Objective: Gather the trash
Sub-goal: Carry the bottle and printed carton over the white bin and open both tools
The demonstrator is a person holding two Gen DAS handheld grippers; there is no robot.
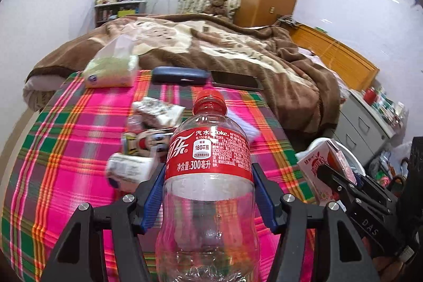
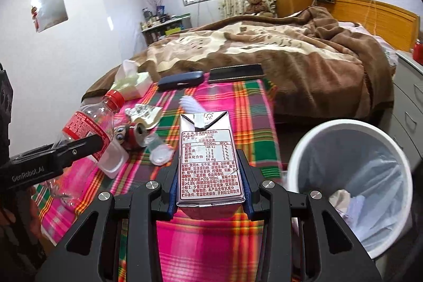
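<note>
- Left gripper (image 1: 208, 192) is clamped on the bottle (image 1: 208, 176): blue pads press both sides just below the red label. Bottle is upright in the jaws, off the cloth, cap on, looks empty.
- Right gripper (image 2: 210, 184) is clamped on the carton (image 2: 208, 157), pads on its two narrow sides, printed back panel facing the camera.
- Both items are lifted over the table (image 2: 238, 102); neither is in the bin (image 2: 351, 165) yet.
- Bin stands just beside the table's right edge, near the carton, and already holds some crumpled paper at the bottom. So I'd say partly done.
- Still on the cloth: a crushed can (image 2: 137, 136), a torn wrapper (image 2: 144, 114), a clear cup (image 2: 113, 160), a round lid (image 2: 160, 155), and something white and ribbed (image 2: 190, 102) I can't identify.
- Tissue pack (image 1: 111, 70), glasses case (image 1: 181, 74) and phone (image 1: 236, 82) at the far edge probably aren't trash.
- Materials: bottle is thin clear PET, waisted shape, glossy and likely to flex under the pads. Carton is a stiff foil-lined brick with flat faces and a dented lower corner. Cloth is pink-green plaid weave. Bin is a smooth white round tub with a thin film liner.
</note>
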